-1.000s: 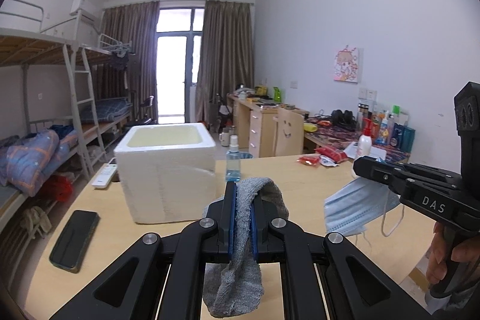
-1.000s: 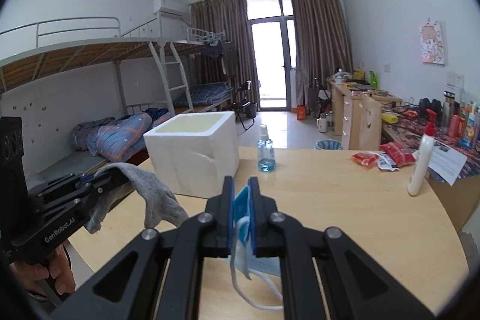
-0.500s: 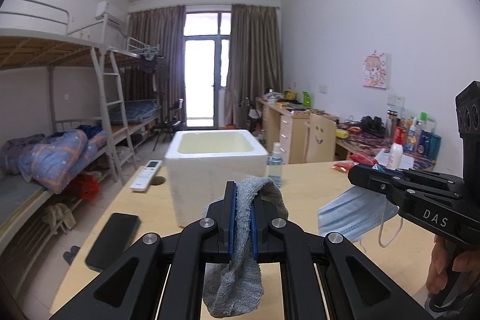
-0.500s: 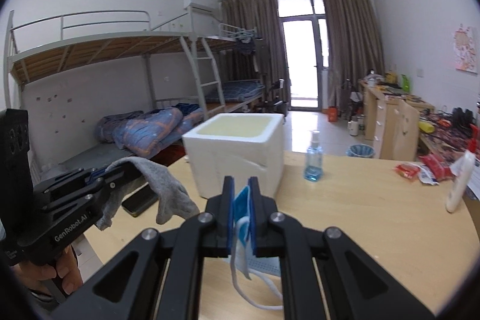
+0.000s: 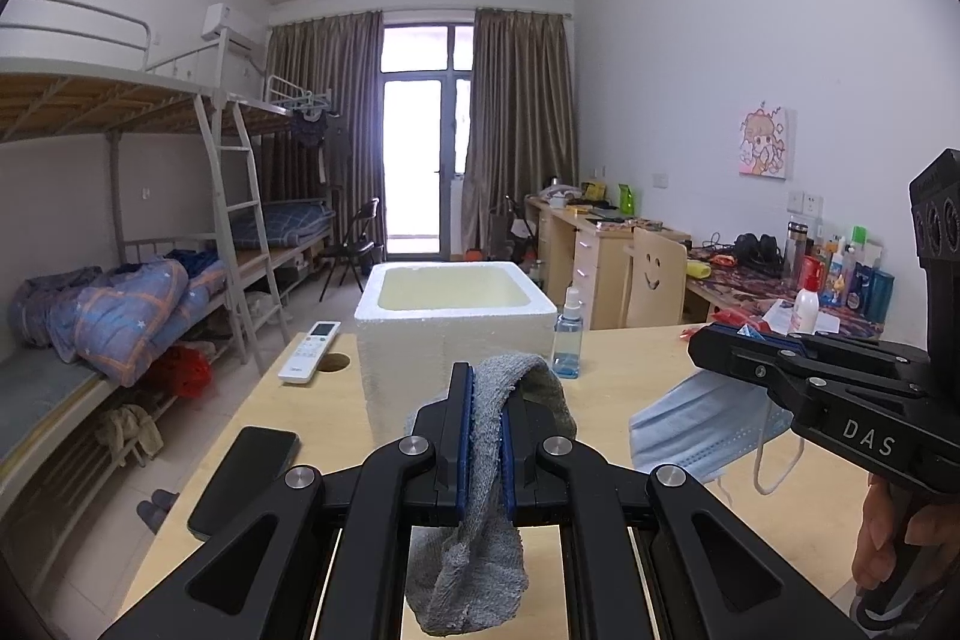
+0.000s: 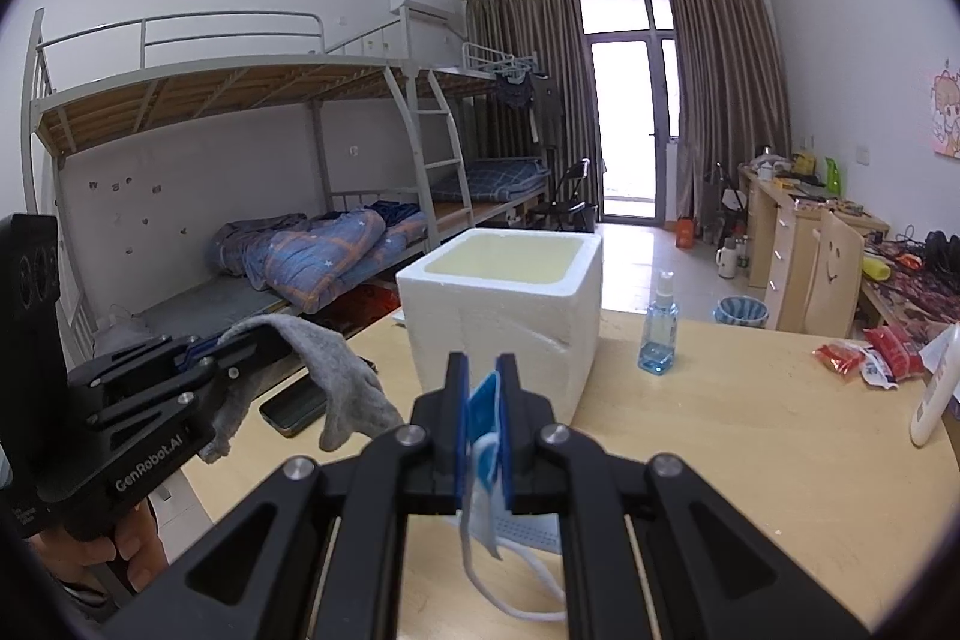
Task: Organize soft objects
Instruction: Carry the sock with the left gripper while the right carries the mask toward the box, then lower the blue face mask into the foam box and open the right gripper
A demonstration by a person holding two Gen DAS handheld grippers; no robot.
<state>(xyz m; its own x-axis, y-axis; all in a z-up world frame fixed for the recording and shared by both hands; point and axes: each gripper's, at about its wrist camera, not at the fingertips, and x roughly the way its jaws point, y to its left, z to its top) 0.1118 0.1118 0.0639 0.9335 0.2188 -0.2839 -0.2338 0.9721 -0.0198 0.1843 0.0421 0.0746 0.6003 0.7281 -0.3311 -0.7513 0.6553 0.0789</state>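
the grey sock [image 5: 492, 490] hangs clamped in the left tongs [image 5: 485, 436], the blue face mask [image 6: 486, 436] pinched in the right tongs [image 6: 482, 424], both above the pale wood desk [image 6: 750, 436] before an open white foam box [image 6: 504, 316]. a spray bottle [image 6: 659, 322], phone [image 5: 243, 478] and remote [image 5: 309, 351] lie there; bunk beds [image 6: 240, 160] line the wall. the tools read "genrobot.ai" and "das".

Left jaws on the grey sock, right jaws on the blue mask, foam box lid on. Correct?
Not quite: the foam box has no lid; the left wrist view shows its open top. The rest holds: left gripper on the sock, right gripper on the mask.
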